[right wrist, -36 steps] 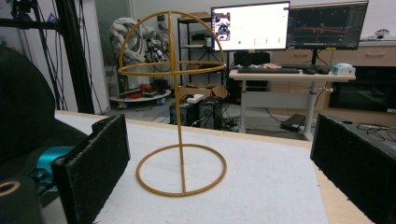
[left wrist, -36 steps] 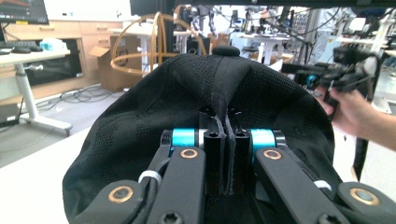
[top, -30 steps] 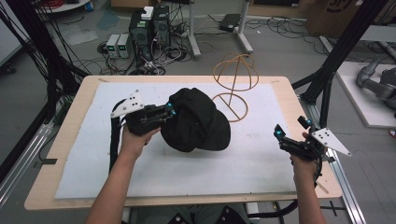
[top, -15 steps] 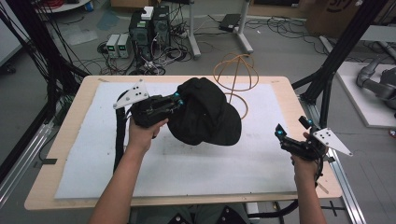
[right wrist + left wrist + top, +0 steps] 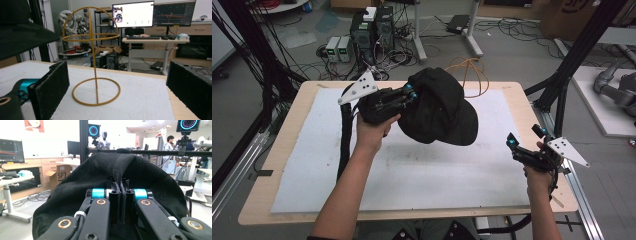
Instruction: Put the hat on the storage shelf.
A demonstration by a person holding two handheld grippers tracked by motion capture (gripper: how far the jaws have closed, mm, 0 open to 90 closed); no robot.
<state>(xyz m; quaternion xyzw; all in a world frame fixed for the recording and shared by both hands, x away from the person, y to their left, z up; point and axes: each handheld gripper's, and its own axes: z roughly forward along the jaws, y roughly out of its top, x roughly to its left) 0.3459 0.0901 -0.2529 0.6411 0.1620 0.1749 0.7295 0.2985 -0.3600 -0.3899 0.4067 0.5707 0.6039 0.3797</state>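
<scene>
My left gripper (image 5: pixel 411 93) is pinched on the black cap (image 5: pixel 439 107), jaws pressed together on a fold of fabric at the back of the crown; the left gripper view confirms the cloth squeezed between both pads. Cap is off the table, hanging in the air over the far-centre part of the white mat (image 5: pixel 412 170), brim tilted down toward my right. Right gripper (image 5: pixel 517 148) is idle near the right edge of the table (image 5: pixel 272 150), jaws spread wide, nothing between them. The yellow wire hat stand (image 5: pixel 93 57) sits upright on the mat just behind the cap in the high view, mostly hidden by it; the right gripper view shows it clean, with the dome and ring base free. My read: pickup is done, placing is left. The cap is not on the stand yet, so what remains is carrying it up and over the dome, lowering it and letting go. Room: plenty of bare mat in front and to both sides, nothing else on the table. The stand is near the far table edge, and it's a light wire frame, so I'd guess a sideways bump could tip it or push it off. The right gripper is free to steady the base if needed.
</scene>
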